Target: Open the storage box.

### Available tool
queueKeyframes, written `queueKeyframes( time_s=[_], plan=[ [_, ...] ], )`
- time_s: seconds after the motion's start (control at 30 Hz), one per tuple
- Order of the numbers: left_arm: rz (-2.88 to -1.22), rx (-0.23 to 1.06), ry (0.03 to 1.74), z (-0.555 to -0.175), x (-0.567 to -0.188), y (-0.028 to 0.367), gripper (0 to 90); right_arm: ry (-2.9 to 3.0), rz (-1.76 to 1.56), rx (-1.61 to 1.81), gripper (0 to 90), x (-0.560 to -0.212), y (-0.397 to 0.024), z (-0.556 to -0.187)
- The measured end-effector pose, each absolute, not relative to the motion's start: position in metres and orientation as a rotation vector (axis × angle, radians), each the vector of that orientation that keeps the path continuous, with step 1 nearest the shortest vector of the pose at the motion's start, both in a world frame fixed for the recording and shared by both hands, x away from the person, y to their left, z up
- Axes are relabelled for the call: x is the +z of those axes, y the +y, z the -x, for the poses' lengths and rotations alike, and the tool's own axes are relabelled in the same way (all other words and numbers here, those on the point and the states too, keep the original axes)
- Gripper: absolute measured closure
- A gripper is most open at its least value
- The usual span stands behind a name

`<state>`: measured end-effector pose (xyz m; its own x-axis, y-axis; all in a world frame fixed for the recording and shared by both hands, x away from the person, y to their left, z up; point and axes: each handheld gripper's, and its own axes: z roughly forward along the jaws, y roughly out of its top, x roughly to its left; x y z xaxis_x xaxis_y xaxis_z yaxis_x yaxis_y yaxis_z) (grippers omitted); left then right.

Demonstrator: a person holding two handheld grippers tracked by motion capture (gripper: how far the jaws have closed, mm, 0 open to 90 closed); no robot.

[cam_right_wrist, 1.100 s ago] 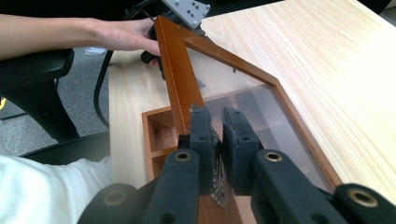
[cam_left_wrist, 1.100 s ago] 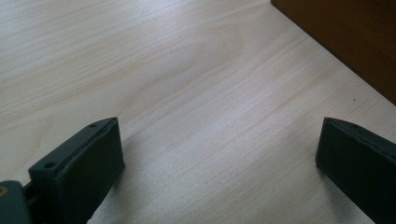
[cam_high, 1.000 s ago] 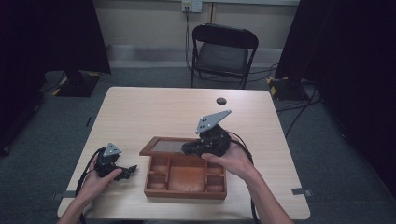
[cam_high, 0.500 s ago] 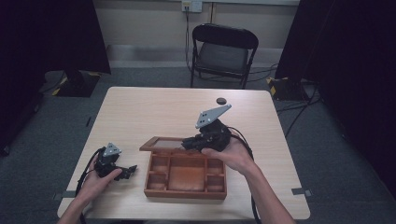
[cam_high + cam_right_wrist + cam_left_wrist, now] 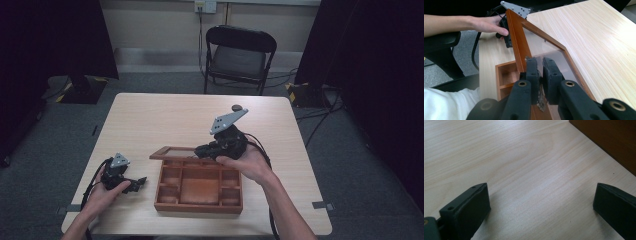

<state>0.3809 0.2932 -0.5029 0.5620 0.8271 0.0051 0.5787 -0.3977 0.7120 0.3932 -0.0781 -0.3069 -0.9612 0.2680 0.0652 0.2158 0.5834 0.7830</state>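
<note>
Basically, glass-paned brown wooden lid (image 5: 541, 47), hinged and half-raised at the far edge of the compartmented brown wooden box (image 5: 199, 187) sitting near the front edge of the pale wood-grain table (image 5: 165, 117). No readable writing anywhere. Right gripper (image 5: 539, 66) clamped tight on the lid's frame. Left gripper (image 5: 541, 202) rests left of the box, jaws wide apart, nothing between. Small dark round object (image 5: 236, 107) and black folding chair (image 5: 240, 55) lie beyond the box.

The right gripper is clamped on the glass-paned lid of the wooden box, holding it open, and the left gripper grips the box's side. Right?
Not quite. The left gripper grips nothing: the left gripper view shows its jaws apart over bare table, beside the wooden box.
</note>
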Motion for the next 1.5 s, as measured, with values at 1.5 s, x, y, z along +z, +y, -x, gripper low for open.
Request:
queueKeyframes(
  time_s=[1.5],
  plan=[
    [-2.127,0.476,1.119,-0.3809,-0.5028,0.2935,0.1,2.728,-0.447,1.344,84.9,-0.2985,-0.0779,-0.4019]
  ],
)
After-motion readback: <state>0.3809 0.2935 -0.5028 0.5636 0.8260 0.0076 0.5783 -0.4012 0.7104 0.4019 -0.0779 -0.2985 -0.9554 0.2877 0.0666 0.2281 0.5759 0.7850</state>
